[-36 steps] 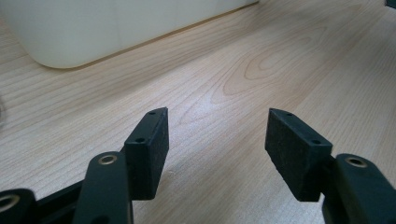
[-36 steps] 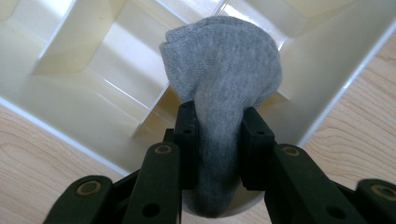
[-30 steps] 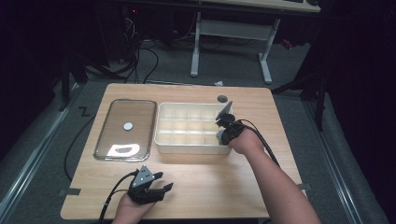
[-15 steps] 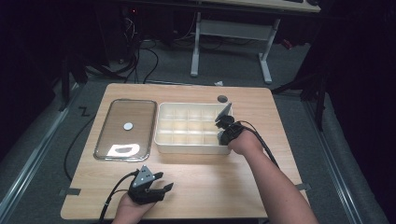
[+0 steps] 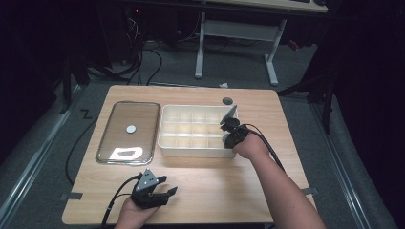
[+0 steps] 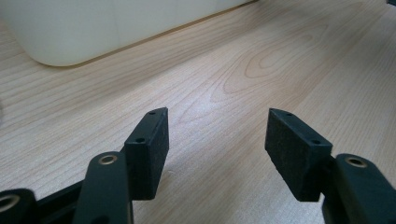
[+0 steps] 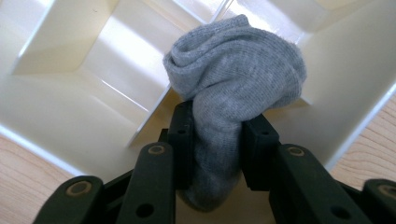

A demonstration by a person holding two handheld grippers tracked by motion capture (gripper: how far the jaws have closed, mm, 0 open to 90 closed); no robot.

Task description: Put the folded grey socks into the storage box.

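Loosening around a grey sock (image 7: 233,88): right gripper (image 7: 217,140) jaws just opening, pads touching it over the divided tray's (image 5: 191,147) right end compartment. Release likely. Left gripper (image 5: 162,191) wide, empty, near tray's front.

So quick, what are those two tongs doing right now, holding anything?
Left tongs: open, empty, low over the table.
Right tongs: a grey sock between them over the divided box; jaws have just been opening.

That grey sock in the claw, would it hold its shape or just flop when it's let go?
Probably flop: the grey sock bunches in soft folds above the right claw, whose jaws have just been opening around it. It looks light and knitted, so unlikely to slip or roll in the divided box.
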